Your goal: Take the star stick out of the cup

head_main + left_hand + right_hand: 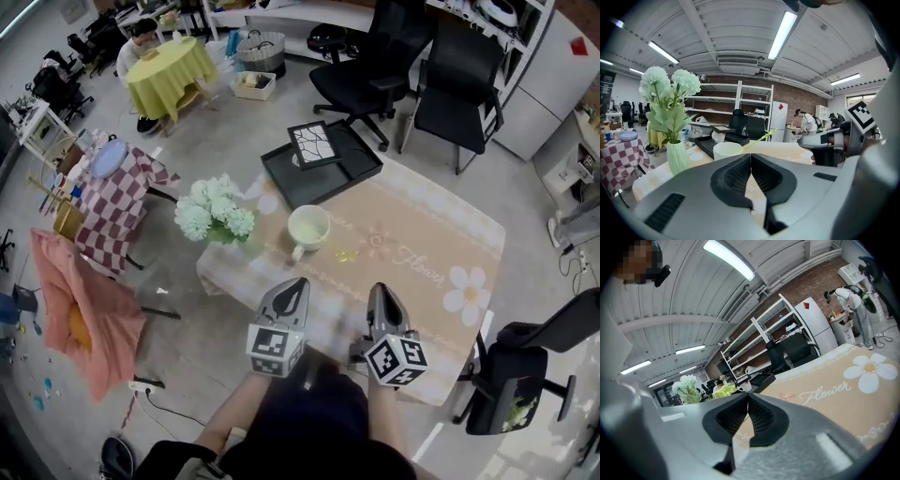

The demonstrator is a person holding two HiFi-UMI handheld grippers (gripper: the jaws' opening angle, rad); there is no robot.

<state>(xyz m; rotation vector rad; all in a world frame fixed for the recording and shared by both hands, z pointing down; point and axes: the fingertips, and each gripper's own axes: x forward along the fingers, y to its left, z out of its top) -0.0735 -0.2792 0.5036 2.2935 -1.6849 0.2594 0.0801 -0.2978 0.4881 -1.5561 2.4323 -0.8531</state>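
Note:
A pale cup (307, 228) stands on the peach flower cloth of the table (441, 234). The yellow-green star stick leans out of it to the right, its star end (345, 254) low over the cloth. In the left gripper view the stick (761, 138) slants up to the right from the cup (726, 150). My left gripper (298, 282) (750, 154) is shut and empty, short of the cup. My right gripper (380, 289) (747, 396) is shut and empty beside it. A yellow star shape (723, 391) shows just over the right jaws.
A vase of white-green flowers (216, 217) (670, 108) stands at the table's left edge. A black tray (352, 169) with a framed picture (312, 143) lies behind the cup. Black office chairs (375, 66) stand beyond. A checked table (117, 202) is at the left.

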